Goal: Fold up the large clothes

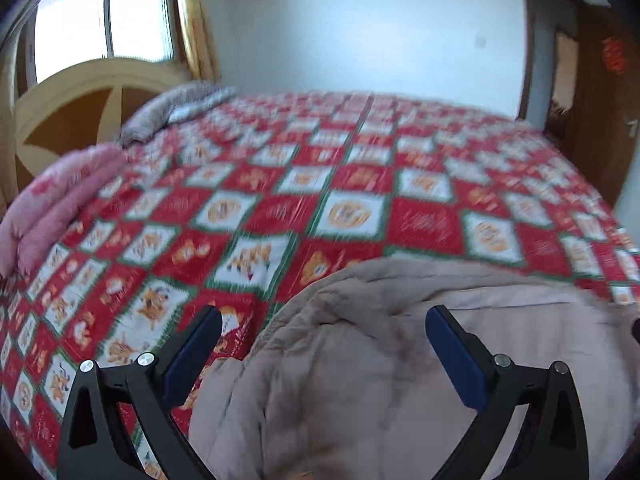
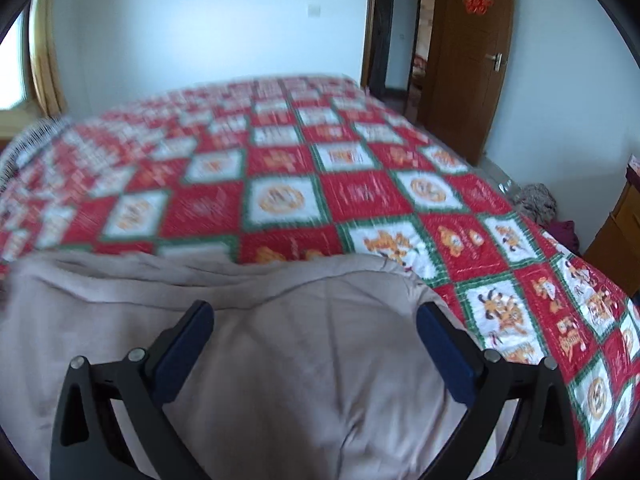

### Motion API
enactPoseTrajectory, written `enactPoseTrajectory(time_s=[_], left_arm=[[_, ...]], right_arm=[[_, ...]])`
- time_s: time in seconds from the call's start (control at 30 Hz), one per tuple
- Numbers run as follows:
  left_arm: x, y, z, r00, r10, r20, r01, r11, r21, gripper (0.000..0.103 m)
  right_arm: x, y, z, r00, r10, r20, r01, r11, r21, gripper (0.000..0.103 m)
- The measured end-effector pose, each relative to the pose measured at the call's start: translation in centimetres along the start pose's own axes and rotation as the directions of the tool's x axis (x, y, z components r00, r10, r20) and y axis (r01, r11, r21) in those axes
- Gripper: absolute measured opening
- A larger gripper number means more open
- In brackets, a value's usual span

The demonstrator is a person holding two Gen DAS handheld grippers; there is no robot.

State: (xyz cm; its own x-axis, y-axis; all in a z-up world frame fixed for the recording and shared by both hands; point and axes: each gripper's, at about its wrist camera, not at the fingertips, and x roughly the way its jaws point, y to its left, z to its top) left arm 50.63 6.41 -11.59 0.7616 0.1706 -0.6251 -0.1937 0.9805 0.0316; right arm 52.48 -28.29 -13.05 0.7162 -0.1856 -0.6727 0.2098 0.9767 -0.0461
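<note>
A large beige garment [image 1: 380,360] lies on the near edge of a bed with a red, white and green checked cover [image 1: 320,184]. It also shows in the right wrist view [image 2: 260,360], on the same cover [image 2: 320,184]. My left gripper [image 1: 324,320] is open and empty, hovering over the garment's left end. My right gripper [image 2: 316,316] is open and empty over the garment's right part. Both views are motion-blurred.
A folded pink quilt [image 1: 60,200] and a grey blanket [image 1: 172,112] lie at the bed's far left by a window. A wooden door [image 2: 472,60] stands open at the right. A pile of clothes [image 2: 536,204] and a wooden cabinet [image 2: 616,232] sit beside the bed's right.
</note>
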Motion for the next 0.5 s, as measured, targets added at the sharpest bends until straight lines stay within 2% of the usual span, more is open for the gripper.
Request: enactPoseTrajectory(time_s=[0.07,0.13,0.2,0.27,0.3,0.4,0.5], left_arm=[[-2.7,-1.4,-1.5,0.997,-0.047,0.064,0.046,0.999,0.011,0.102],[-3.0,-3.8,-3.3,0.997,-0.067,0.044,0.063,0.995,0.082,0.102],[-1.9,-6.2,-5.2,1.000,-0.018,0.018,0.014,0.984,0.178,0.102],[-0.8,-7.0,-6.4,0.999,0.038,0.032,-0.044,0.974,0.220,0.102],[-0.5,-6.7,-6.9,0.999,0.037,0.036,-0.044,0.976,0.213,0.102],[0.9,-5.0,-7.5,1.000,-0.018,-0.019,0.020,0.993,0.120,0.102],[1.6,-5.0,-7.8,0.999,-0.028,-0.043,0.032,0.994,0.108,0.102]], right_arm=[[-3.1,1.4,-1.3,0.997,0.050,0.056,-0.050,0.999,-0.002,0.103],[-4.7,3.5,-3.4,0.994,0.088,0.068,-0.085,0.995,-0.045,0.103],[-5.1,5.4,-5.3,0.993,0.098,0.066,-0.091,0.991,-0.099,0.103],[-4.5,6.7,-6.7,0.993,0.103,0.049,-0.095,0.985,-0.141,0.103],[-3.9,6.8,-7.1,0.994,0.101,0.028,-0.096,0.984,-0.152,0.103],[-2.2,6.3,-7.7,0.993,0.118,-0.002,-0.117,0.985,-0.130,0.103],[-1.7,6.5,-8.0,0.994,0.105,0.000,-0.104,0.985,-0.141,0.103]])
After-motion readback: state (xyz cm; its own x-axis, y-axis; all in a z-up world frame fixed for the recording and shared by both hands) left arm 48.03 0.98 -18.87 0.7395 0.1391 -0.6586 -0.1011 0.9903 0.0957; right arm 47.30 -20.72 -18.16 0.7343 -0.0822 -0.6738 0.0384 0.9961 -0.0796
